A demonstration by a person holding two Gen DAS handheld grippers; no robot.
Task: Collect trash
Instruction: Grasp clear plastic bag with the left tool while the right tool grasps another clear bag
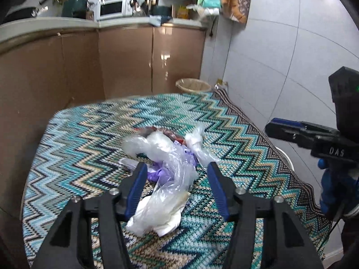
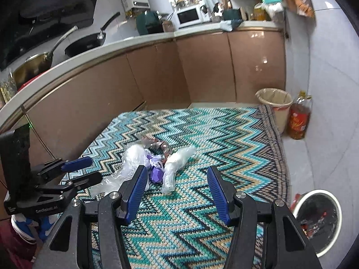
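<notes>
A heap of trash (image 1: 166,154) lies on the table's zigzag cloth (image 1: 89,148): clear crumpled plastic bags, a purple scrap and a dark red wrapper. My left gripper (image 1: 177,170) stands open low over the heap's near end. A long clear bag (image 1: 161,206) lies between its blue pads without being pressed. My right gripper (image 2: 177,172) is also open, over bare cloth, with the trash (image 2: 154,163) just past its left fingertip. Each gripper shows in the other's view: the right one (image 1: 269,126) at the right edge, the left one (image 2: 95,169) at the left.
A white-rimmed bin with a black liner (image 2: 318,219) stands on the floor right of the table. A beige lined bin (image 2: 274,103) and an oil bottle (image 2: 299,121) sit beyond the far corner by the tiled wall. Brown cabinets (image 2: 157,74) run behind the table.
</notes>
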